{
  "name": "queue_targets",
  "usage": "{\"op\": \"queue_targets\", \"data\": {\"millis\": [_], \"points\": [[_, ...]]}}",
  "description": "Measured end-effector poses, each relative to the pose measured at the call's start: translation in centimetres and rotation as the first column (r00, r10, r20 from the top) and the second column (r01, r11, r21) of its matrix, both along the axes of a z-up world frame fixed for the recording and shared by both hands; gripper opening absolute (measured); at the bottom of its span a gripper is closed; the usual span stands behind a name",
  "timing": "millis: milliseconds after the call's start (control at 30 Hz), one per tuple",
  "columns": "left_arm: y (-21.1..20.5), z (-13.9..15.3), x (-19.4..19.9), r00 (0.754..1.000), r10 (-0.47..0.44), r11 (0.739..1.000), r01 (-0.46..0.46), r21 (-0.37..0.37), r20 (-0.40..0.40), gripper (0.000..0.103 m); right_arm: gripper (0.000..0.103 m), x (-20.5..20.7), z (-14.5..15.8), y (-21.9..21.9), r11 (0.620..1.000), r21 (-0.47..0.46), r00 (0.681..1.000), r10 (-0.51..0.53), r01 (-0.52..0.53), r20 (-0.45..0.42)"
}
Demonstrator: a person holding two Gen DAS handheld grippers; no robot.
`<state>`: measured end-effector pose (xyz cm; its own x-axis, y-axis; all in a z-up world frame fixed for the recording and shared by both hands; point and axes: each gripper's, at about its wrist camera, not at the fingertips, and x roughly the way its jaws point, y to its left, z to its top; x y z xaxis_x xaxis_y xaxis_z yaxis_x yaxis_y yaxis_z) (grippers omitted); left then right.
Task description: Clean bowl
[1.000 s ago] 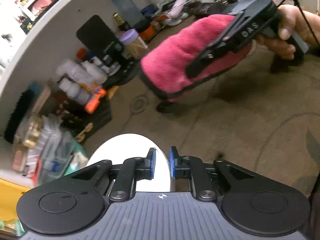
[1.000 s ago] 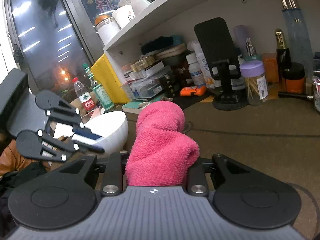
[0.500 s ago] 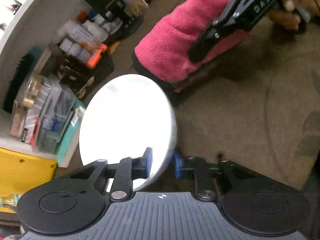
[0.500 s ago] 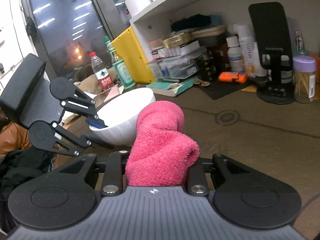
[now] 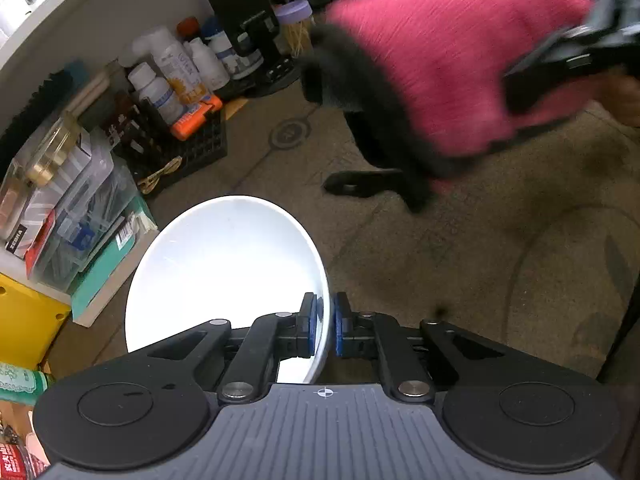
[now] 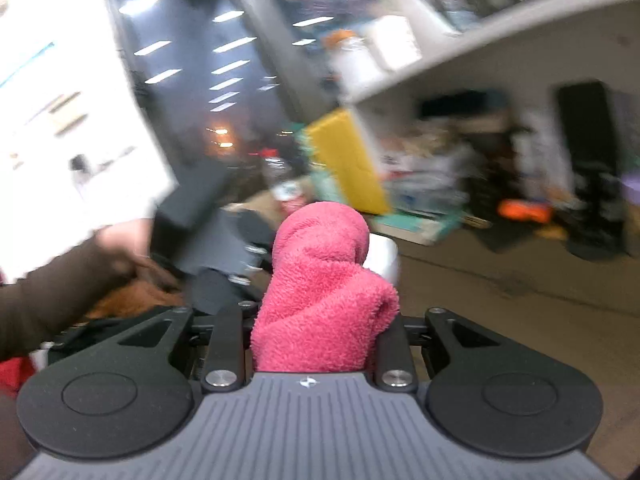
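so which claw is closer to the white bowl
Left. The left claw is shut on the white bowl at its rim; the right claw, holding the pink cloth, is apart from it.

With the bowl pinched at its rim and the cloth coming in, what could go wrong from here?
1. The left gripper holds the white bowl only by a thin stretch of rim; pressure from wiping may twist or slip it out.
2. The pink cloth bulges out of the right gripper in a thick wad, which may shift once it rubs.
3. Bottles and boxes crowd the table's edge; a dropped bowl could knock them.
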<state>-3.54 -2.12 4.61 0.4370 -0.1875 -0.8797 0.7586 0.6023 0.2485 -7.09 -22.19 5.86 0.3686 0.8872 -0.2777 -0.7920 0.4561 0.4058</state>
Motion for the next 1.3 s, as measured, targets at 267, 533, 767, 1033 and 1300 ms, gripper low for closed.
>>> {"op": "queue_targets", "data": {"millis": [267, 533, 767, 1033, 1300], "points": [[-1.3, -0.2, 1.2, 0.996, 0.035, 0.996, -0.042, 0.077, 0.081, 0.01, 0.028, 5.6, -3.7, 1.8, 0.938, -0.23, 0.961, -0.275, 0.259, -0.038], [-1.2, 2.7, 4.5, 0.993, 0.118, 0.978, -0.116, -0.172, 0.003, 0.011, 0.028, 6.4, -5.3, -1.0, 0.924, -0.245, 0.941, -0.324, 0.292, -0.101], [0.9, 3.2, 6.1, 0.962, 0.262, 0.834, -0.268, -0.482, -0.08, 0.012, 0.028, 5.6, -5.4, 0.4, 0.955, -0.17, 0.95, -0.271, 0.244, -0.154], [1.7, 3.3, 6.0, 0.96, 0.26, 0.803, -0.274, -0.529, -0.102, 0.011, 0.027, 0.1, -3.3, 6.7, 0.983, -0.177, 0.999, 0.039, -0.045, -0.032], [2.7, 3.5, 5.2, 0.968, 0.231, 0.796, -0.249, -0.552, -0.104, 0.012, 0.026, 6.0, -4.6, 0.3, 0.904, -0.202, 0.918, -0.394, 0.378, -0.049]]}}
